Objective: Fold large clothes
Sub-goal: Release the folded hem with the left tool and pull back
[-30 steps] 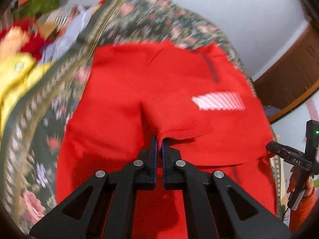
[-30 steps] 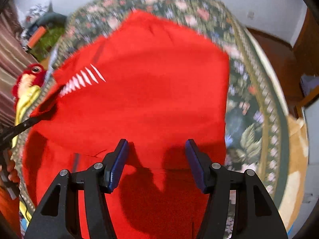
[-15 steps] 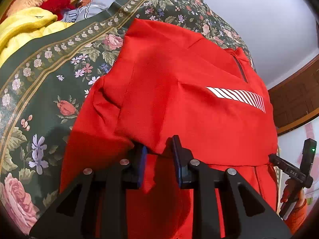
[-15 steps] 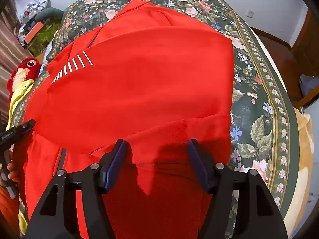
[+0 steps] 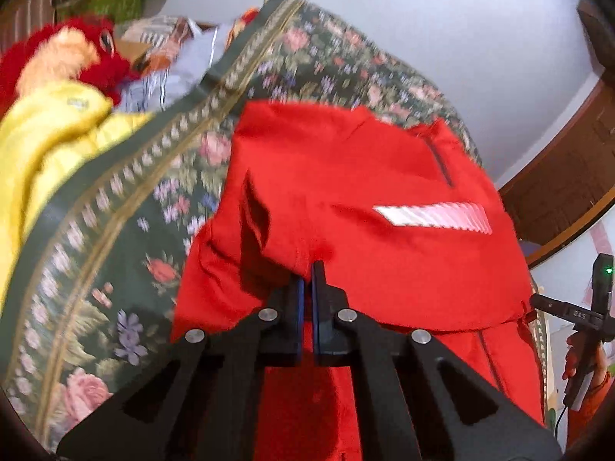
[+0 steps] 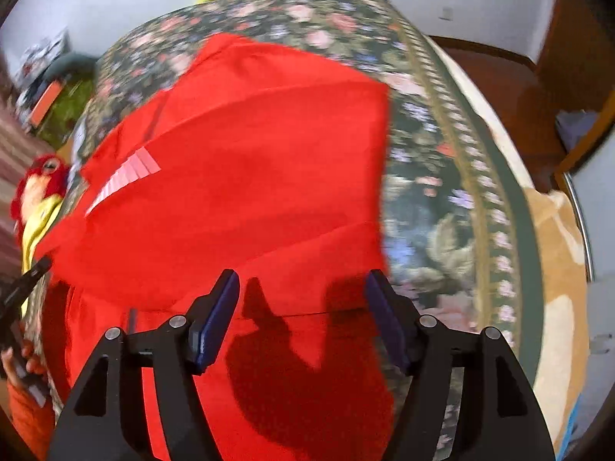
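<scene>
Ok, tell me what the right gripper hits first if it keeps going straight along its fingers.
Most likely the red garment: the right gripper points steeply down with its jaws opening and nothing between them, and red cloth fills the line ahead. How far below it lies is unclear.

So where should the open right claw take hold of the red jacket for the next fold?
Probably the folded edge of the red jacket lying straight across just ahead of the right claw, whose jaws are opening with nothing between them. Come down from above, straddling that edge near the jacket's right side, opposite the left claw, shut on the hem.
</scene>
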